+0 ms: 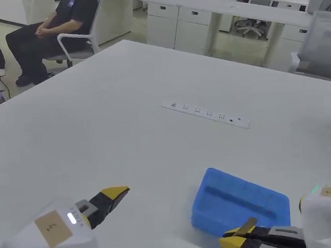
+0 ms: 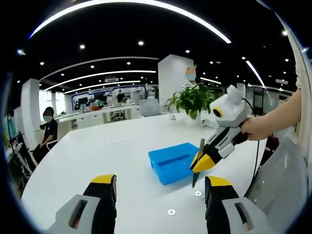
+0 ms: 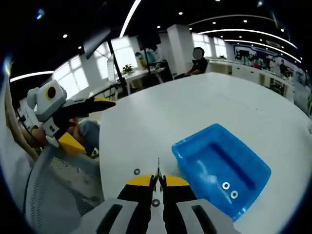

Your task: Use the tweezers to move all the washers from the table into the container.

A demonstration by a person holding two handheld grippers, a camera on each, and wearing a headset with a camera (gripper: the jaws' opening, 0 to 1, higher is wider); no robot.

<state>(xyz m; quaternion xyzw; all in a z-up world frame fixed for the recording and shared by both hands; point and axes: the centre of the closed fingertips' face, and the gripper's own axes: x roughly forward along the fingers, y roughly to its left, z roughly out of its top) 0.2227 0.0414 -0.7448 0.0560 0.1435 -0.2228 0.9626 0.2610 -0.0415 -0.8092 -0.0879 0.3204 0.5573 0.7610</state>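
Note:
The blue container sits on the white table near the front right; in the right gripper view the container holds two washers. My right gripper is shut on thin tweezers that point at the table just left of the container. Loose washers lie on the table beside the tweezers' tip, one under the jaws. In the left gripper view the right gripper hangs over two washers. My left gripper is open, holding nothing, at the front left.
A white power strip lies in the middle of the table. A person sits on a chair beyond the far left corner. Desks and cabinets stand behind. A potted plant stands past the table's far end.

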